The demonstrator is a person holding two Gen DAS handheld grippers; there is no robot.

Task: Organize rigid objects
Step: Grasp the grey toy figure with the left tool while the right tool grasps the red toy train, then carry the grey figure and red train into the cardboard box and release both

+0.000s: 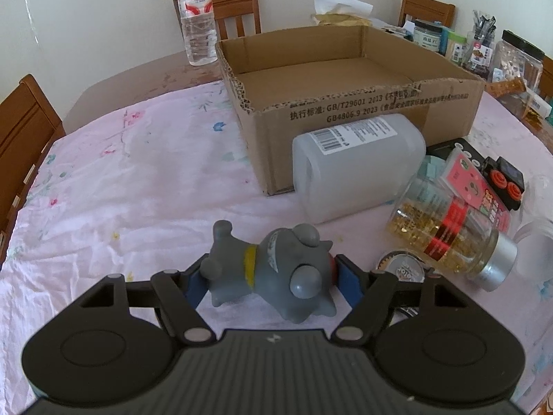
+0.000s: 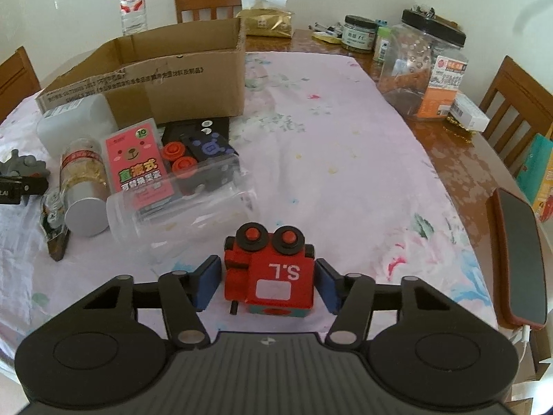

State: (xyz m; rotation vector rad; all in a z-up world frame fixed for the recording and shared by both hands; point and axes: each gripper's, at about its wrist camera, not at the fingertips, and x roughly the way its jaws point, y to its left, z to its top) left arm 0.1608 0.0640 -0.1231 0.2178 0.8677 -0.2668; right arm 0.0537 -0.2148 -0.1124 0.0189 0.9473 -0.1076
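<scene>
Black two-finger left gripper (image 1: 273, 282) w/ blue pads fills the foreground of the left wrist view, jaws pinching a grey rubber squeeze-toy animal with a yellow collar (image 1: 276, 273); both pads press the toy's sides, and the toy lies on its side on the pink floral cloth (image 1: 121, 190) covering the counter. Beyond it, a frosted white plastic bottle with a barcode label (image 1: 356, 169) lies against the front wall of an open brown cardboard box (image 1: 345, 110). At right, a clear glass jar of gold flakes with a silver lid (image 1: 452, 231) lies tipped over, near a pink card pack with a bear face (image 1: 473, 180).

Right wrist view: black right gripper (image 2: 268, 282), same build, straddles a red wooden block robot marked "S.L" (image 2: 273, 269) standing on the cloth. The pads sit right at the robot's flanks; contact can't be told for sure, a thin gap seems to show at both sides. A clear plastic jar (image 2: 179, 211) lies on its side just behind the robot. A dark phone in a red case (image 2: 518, 252) rests at the counter's right edge. A clear water bottle with a red label (image 2: 132, 3) stands behind the box.
</scene>
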